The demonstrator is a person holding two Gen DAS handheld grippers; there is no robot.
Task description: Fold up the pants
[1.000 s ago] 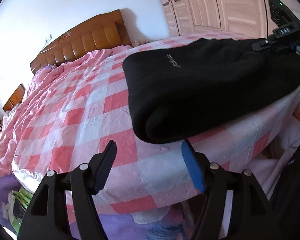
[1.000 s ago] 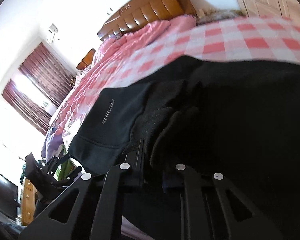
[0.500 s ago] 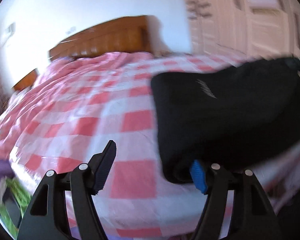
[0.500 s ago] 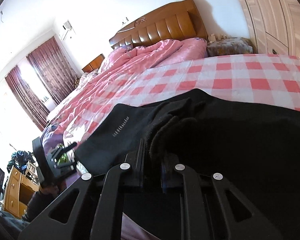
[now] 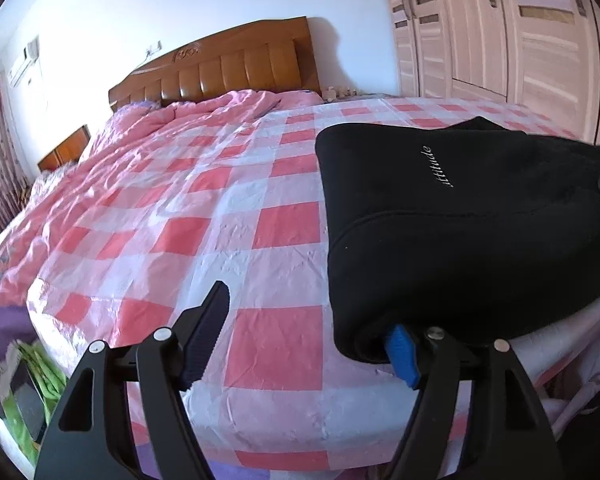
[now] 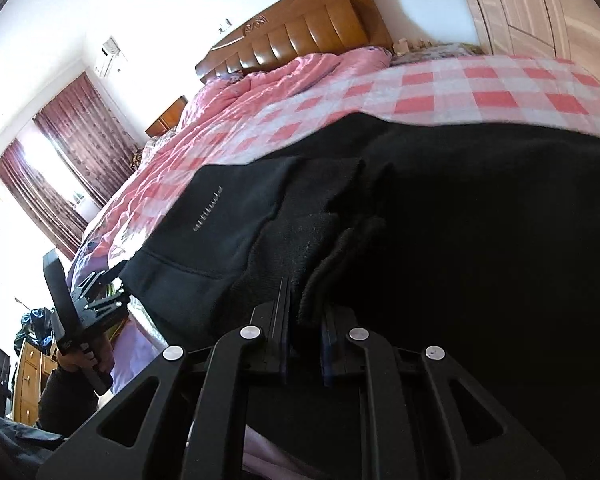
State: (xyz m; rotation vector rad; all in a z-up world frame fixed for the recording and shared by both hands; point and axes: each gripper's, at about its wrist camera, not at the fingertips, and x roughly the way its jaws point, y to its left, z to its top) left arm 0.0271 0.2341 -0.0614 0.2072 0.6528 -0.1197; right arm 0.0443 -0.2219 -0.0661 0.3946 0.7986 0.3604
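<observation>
A: Left gripper (image 5: 306, 328)?
B: Spread wide. Blue-padded finger (image 5: 402, 354) tucked under the black pants' (image 5: 460, 232) near corner; other finger over bare checked bedspread (image 5: 204, 216).
A: Right gripper (image 6: 305, 322)?
B: Clamped on the pants' bunched edge, directly ahead. Headboard (image 6: 300, 36) far beyond.

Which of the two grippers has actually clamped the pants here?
The right gripper: its jaws are shut on a bunched edge of the black fleece pants. The left gripper is wide open, one pad merely tucked under the corner.
</observation>
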